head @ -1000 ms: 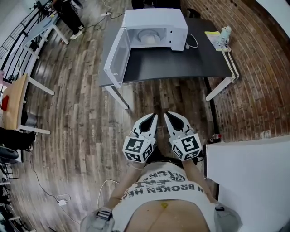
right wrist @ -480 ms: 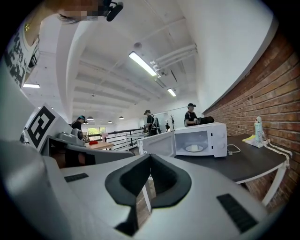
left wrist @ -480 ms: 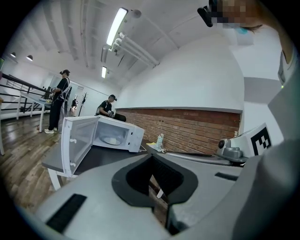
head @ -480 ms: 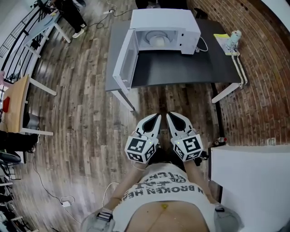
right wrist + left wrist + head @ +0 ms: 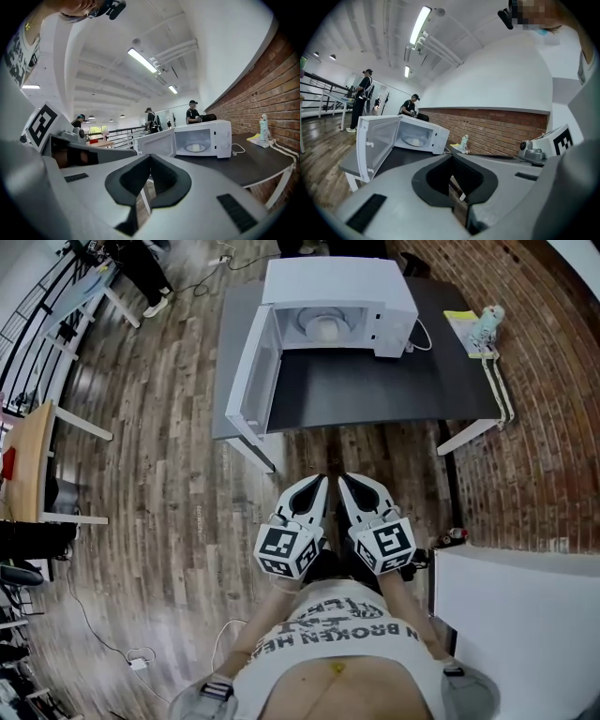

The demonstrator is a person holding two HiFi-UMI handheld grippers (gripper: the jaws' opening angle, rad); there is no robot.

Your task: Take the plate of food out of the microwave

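Note:
A white microwave [image 5: 333,292] stands at the back of a dark table [image 5: 375,381], its door [image 5: 248,376] swung open to the left. Inside it rests a white plate of food [image 5: 323,327], also visible as a pale plate [image 5: 414,140] in the left gripper view and a plate [image 5: 195,147] in the right gripper view. My left gripper [image 5: 320,482] and right gripper [image 5: 345,481] are side by side over the wooden floor, well short of the table, both shut and empty, pointing toward the microwave.
A small bottle and yellow paper [image 5: 473,322] lie at the table's right end. A brick wall [image 5: 553,381] runs along the right, and a white surface [image 5: 525,615] stands by my right side. Other people [image 5: 363,96] and tables stand far left.
The table and microwave appear closer and more centred than a second ago as I have moved toward them. Both grippers stay shut, side by side.

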